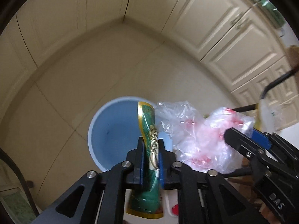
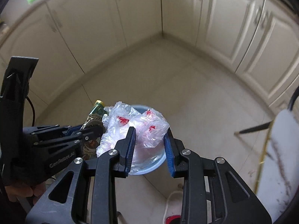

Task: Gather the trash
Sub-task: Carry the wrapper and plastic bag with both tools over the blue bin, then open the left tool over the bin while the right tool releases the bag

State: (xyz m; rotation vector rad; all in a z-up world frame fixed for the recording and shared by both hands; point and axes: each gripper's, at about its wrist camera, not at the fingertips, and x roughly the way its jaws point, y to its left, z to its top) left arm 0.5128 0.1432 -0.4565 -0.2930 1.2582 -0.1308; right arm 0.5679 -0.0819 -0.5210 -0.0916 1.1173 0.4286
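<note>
One round light-blue plastic bin [image 1: 110, 130] stands on the tiled floor. One crushed green-and-gold metal can [image 1: 149, 128] is in view, and one crumpled clear plastic bag with red print [image 2: 134, 128]. There are two black hand-held grippers with blue pads: the left hand-held gripper [image 1: 151, 158] and the right hand-held gripper [image 2: 149, 149]. One red-and-white object [image 2: 172, 208] lies on the floor, too cut off to identify.

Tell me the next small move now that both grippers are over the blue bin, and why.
Probably open the left gripper fully. The crushed green can sits between its pads directly above the open blue bin, so it should drop in. The right gripper holds the plastic bag over the rim; release it next.
</note>
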